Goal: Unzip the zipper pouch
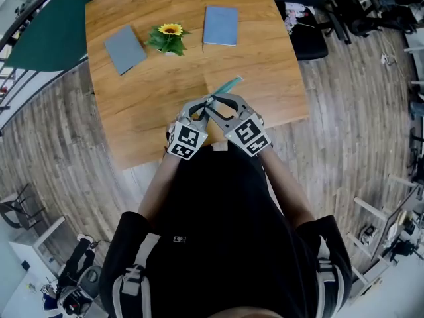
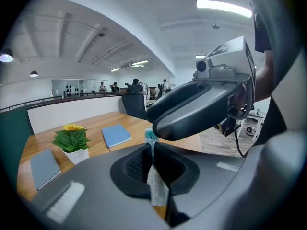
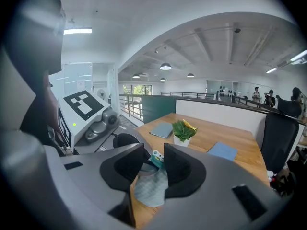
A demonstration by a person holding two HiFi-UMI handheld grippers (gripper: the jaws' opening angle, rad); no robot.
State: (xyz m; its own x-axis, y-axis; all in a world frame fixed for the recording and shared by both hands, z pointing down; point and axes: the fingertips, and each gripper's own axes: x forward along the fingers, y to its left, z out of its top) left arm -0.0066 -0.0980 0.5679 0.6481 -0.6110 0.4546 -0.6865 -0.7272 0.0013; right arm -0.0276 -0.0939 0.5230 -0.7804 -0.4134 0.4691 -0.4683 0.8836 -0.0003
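Note:
The zipper pouch [image 1: 229, 85] is a grey mesh bag with a teal end, lying near the front of the wooden table [image 1: 132, 111]. Both grippers meet at its near end. My left gripper [image 1: 202, 106] is shut on a thin edge of the pouch [image 2: 156, 188], which hangs pinched between its pads [image 2: 152, 152]. My right gripper [image 1: 220, 103] comes in from the right. In the right gripper view its jaws [image 3: 154, 164] stand apart, with the pouch's grey fabric [image 3: 149, 189] lying loose in the gap and the teal end just beyond.
A potted sunflower [image 1: 169, 38] stands at the table's far side, between a grey notebook [image 1: 124, 48] on the left and a blue notebook [image 1: 220, 25] on the right. A black chair [image 1: 308, 38] stands by the table's right edge. The floor is wood plank.

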